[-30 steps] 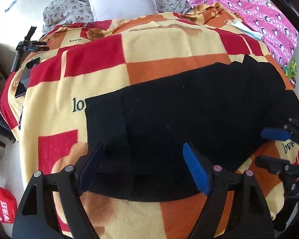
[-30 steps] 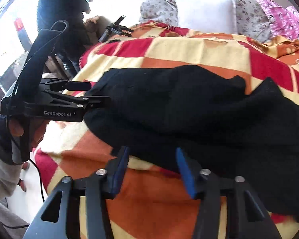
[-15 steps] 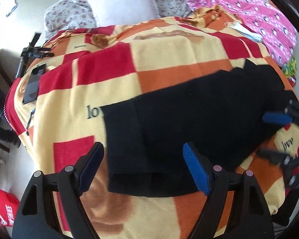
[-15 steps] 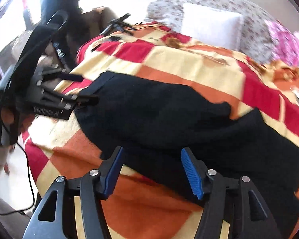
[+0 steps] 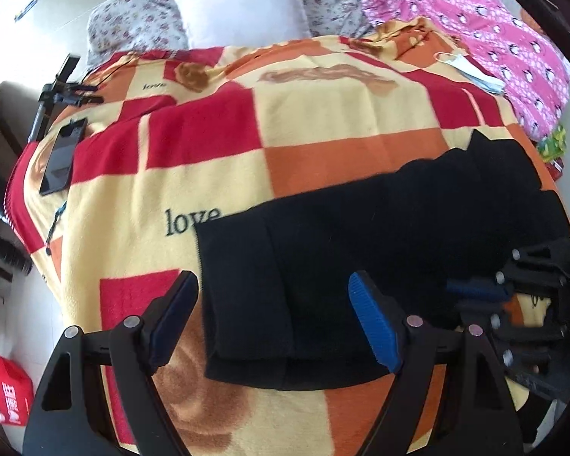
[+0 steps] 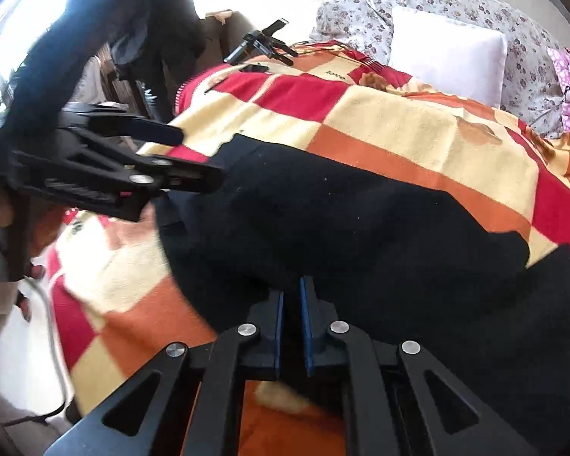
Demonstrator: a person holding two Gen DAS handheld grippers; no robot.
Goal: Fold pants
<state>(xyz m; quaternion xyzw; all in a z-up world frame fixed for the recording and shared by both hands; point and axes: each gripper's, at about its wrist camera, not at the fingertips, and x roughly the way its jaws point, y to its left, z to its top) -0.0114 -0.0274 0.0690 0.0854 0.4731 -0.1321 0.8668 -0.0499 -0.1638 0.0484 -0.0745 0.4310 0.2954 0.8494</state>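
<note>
Where laid on the checked red, orange and cream fleece blanket (image 5: 323, 121), folded lengthwise into one long band: black knit pants (image 5: 380, 235), along the blanket's near side and out toward its right end. Squared off at the band's left end, with a doubled hem lying flat, short of the blanket's left border. Ragged and stepped at the other end, close to the blanket's right border.

Spread wide and gripping nothing, as for the left tongs (image 5: 271, 281): hovering above the hem end by the blanket's near edge, one pad off the cloth to the left, the other over it. Pinched almost together, as for the right tongs (image 6: 292, 288): closed on the pants' near edge further right along the blanket, dark cloth in the slit between the pads.

Plenty of bare blanket beyond the pants' far edge, up to the white square pillow (image 5: 243, 7) at the blanket's head. Less room on the near side, only a strip of blanket before the drop. Lying near the blanket's far left border: a flat black phone (image 5: 62, 159). At its far right corner: a pale blue face mask (image 5: 463, 68).
</note>
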